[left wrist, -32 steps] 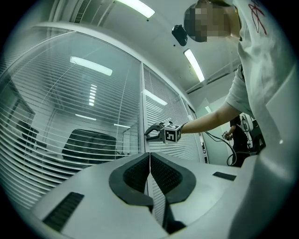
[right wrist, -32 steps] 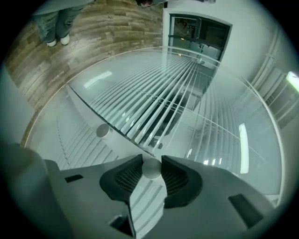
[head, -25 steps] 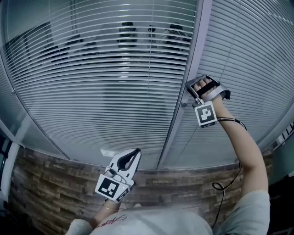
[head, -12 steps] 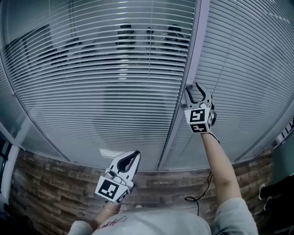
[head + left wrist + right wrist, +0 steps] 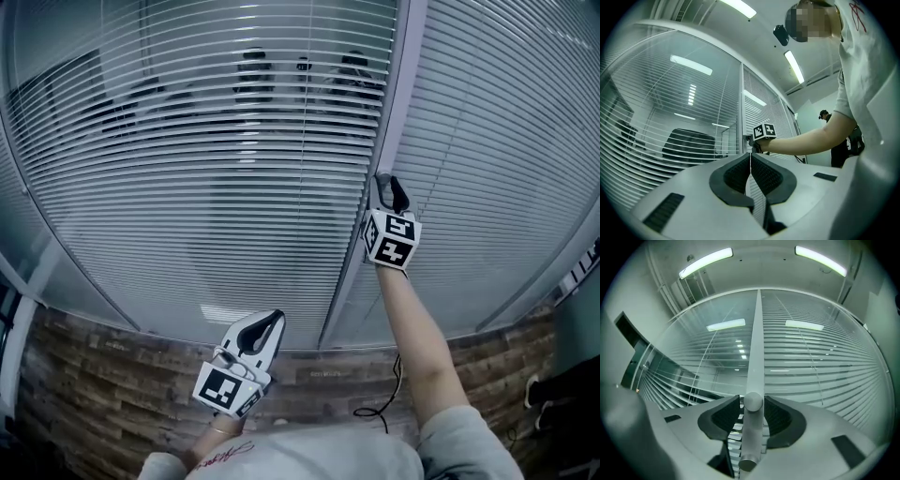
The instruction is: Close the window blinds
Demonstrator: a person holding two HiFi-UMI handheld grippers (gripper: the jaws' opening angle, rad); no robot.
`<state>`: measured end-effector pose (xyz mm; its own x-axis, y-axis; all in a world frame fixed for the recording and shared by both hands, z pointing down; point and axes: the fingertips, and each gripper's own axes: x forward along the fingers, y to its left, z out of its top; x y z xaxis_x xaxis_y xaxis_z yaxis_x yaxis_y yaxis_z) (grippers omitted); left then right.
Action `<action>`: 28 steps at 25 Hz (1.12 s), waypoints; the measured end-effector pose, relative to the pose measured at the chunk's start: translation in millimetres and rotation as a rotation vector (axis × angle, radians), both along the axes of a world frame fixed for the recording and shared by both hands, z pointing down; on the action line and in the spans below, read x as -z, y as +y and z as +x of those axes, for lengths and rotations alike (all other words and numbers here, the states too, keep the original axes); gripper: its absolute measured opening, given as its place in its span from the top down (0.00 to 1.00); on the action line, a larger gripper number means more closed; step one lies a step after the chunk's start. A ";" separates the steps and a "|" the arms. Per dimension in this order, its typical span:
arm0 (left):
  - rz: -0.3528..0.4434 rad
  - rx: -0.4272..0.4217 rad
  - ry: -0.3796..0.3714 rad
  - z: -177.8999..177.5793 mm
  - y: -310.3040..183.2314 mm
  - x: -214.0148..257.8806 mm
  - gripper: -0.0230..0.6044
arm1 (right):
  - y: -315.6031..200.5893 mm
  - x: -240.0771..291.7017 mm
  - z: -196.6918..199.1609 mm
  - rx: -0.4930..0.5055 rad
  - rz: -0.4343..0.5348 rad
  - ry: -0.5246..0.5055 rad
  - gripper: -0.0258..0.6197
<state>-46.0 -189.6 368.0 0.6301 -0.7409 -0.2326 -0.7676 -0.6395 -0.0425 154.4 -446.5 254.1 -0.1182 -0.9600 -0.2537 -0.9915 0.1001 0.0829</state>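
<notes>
The right gripper is raised against the vertical frame post that divides two glass panes, about halfway up the post. In the right gripper view a round knob on a pale cylindrical stem stands between its jaws. The dark pads sit just beside the knob on either side and spread wide, with no clear pressure on it. The bare forearm stretches up to the post, and a thin black cable hangs under it.

The window blinds hang behind the glass on both sides of the post. On the left pane the slats stand apart enough to show dark chair-like shapes in the room beyond. On the right pane the slats look flatter and less see-through.

The left gripper is held low, near the bottom edge of the left pane and well apart from the post. Its jaws are pressed together with nothing between them, as the left gripper view shows. Below the panes runs a wood-plank-patterned surface. A person in dark clothes stands in the background of the left gripper view.
</notes>
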 end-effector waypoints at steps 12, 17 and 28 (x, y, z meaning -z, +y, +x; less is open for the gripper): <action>-0.002 -0.006 -0.004 -0.8 0.1 -5.1 0.93 | -3.1 -2.3 4.5 -0.026 0.020 -0.194 0.76; -0.007 -0.002 -0.018 -4.2 -3.2 -21.2 0.93 | -4.9 -17.5 1.5 -0.040 0.033 -0.025 0.76; -0.004 -0.006 -0.003 -3.1 -1.2 -12.8 0.93 | 1.1 -6.6 -7.6 -0.063 0.051 0.504 0.76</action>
